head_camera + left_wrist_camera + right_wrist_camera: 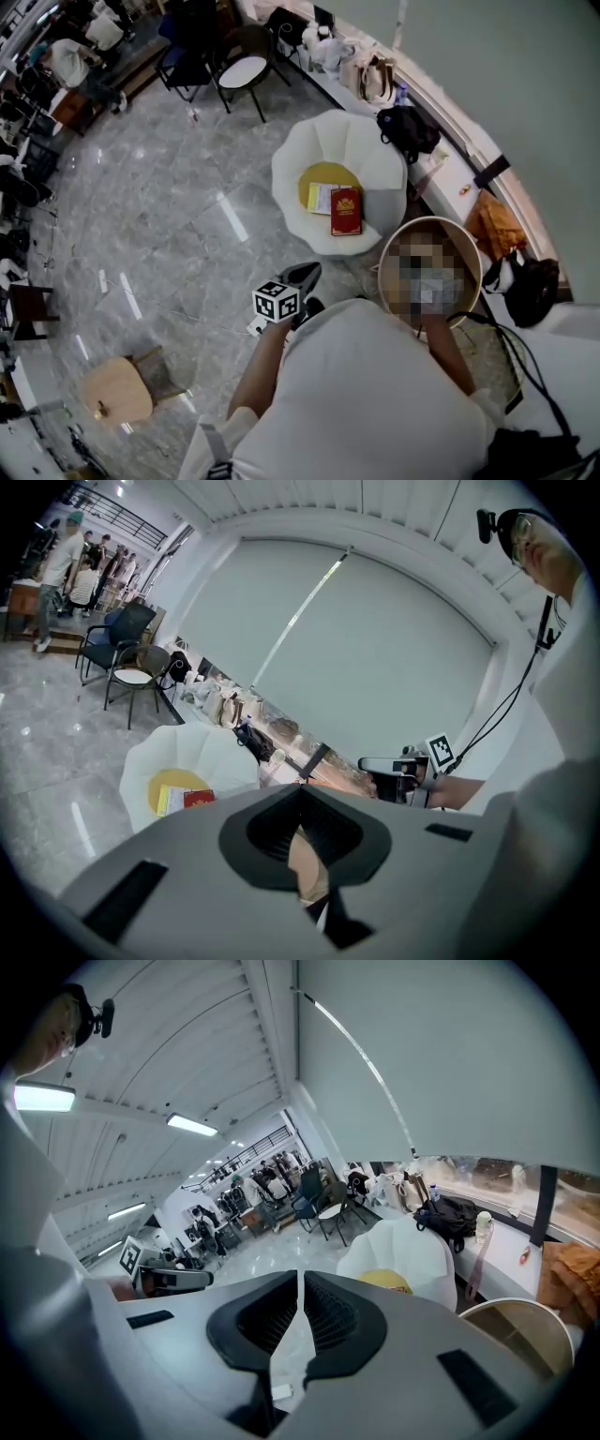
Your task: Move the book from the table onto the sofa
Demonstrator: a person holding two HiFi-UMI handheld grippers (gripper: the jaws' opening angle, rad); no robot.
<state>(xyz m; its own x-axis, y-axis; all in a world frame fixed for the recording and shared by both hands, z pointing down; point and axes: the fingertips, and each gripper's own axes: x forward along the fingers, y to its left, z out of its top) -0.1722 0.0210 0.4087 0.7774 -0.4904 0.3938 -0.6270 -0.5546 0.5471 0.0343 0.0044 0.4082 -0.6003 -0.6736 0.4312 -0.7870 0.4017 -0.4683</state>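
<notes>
Both pairs of jaws are shut and hold nothing. On my left gripper (300,797) the dark ribbed pads meet along one thin seam, and on my right gripper (300,1279) they meet the same way. The two grippers hang side by side, apart from each other, tipped slightly down over the grey marble floor (169,216).

Just ahead of me on the right is a round tabletop (427,221) with a raised wooden rim. In the right gripper view its inside is a pale flat surface.

Beyond it stands the sofa (375,173), a white seat shaped like open petals that cups a round yellow cushion (323,176). The book (346,211) lies in that seat, well apart from both grippers. It is closed and flat, with a dark red cover that has gold print at its middle. It rests on the near edge of the cushion and partly on the white seat. A pale yellow booklet (322,198) lies just beside it on the left.

Past the sofa, a black bag (409,127) sits on the long ledge (450,169) by the wall.
</notes>
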